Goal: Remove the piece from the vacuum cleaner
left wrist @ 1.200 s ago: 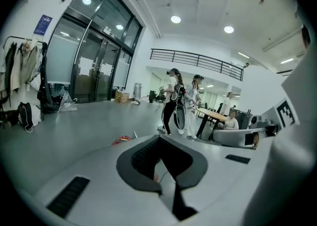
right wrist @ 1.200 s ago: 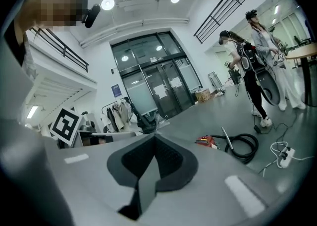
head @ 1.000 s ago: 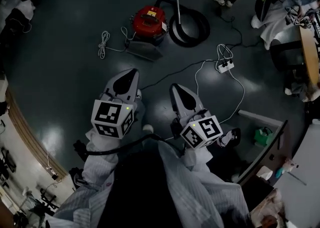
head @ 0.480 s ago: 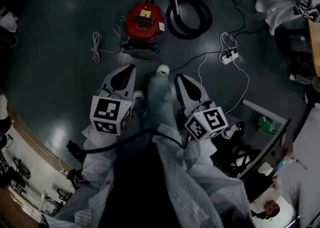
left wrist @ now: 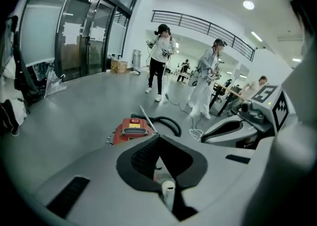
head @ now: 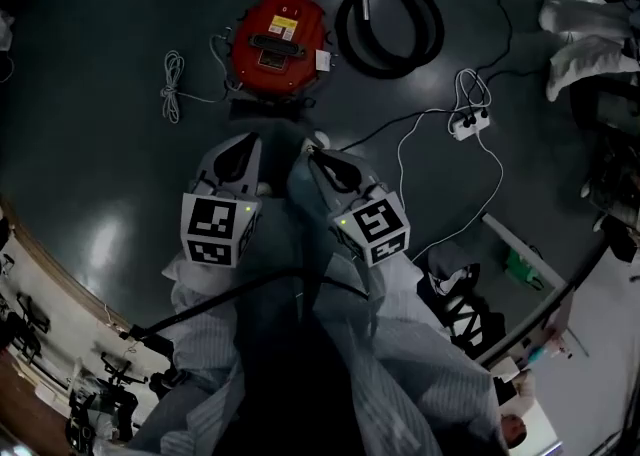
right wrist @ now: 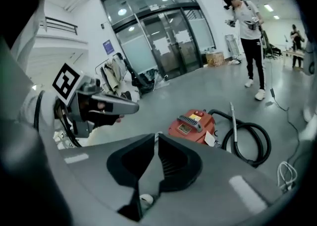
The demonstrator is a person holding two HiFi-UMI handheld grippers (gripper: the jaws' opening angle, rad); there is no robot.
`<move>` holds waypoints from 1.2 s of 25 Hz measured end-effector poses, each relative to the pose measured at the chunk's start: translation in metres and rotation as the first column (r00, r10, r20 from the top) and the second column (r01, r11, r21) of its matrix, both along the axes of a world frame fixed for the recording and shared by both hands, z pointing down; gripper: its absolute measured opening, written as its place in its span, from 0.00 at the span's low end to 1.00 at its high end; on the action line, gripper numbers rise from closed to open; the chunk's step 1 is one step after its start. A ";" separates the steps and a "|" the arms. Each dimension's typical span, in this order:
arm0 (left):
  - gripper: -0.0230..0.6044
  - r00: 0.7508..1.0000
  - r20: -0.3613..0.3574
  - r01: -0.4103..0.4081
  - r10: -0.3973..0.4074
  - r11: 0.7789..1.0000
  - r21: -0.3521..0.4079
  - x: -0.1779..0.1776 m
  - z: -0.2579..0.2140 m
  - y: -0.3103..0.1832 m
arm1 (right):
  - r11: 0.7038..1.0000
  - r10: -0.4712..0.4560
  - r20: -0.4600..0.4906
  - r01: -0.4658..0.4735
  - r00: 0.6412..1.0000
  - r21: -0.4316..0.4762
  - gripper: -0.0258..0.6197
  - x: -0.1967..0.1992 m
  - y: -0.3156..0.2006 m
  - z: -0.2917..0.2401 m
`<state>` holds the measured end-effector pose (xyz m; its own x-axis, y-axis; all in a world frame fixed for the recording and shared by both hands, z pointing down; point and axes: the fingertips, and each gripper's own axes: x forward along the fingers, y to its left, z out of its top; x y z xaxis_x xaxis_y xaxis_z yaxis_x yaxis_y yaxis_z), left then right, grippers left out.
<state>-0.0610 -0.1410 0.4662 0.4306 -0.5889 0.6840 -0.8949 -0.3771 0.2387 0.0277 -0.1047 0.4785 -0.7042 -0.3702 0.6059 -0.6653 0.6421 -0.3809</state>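
Well, the left gripper [head: 249, 142] and right gripper [head: 313, 152] hang side by side, jaws pressed together on nothing; the red vacuum cleaner [head: 277, 44] sits on the floor [head: 90, 164] just ahead, its black hose [head: 395, 32] coiled beside it.

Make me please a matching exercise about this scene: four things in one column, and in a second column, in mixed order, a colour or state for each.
Things:
1. vacuum cleaner
2. hose
3. power strip
4. left tongs

Colours and states:
a. white, on the floor with cables running to it
b. red
c. shut, with nothing held
d. black, coiled in a loop

Pairs: 1-b, 2-d, 3-a, 4-c
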 end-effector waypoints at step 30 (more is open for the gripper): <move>0.29 0.773 0.488 -0.401 0.406 0.908 -0.120 0.002 0.260 -0.069 | 0.833 -0.544 -0.417 0.526 0.728 -0.170 0.26 -0.037 0.007 0.305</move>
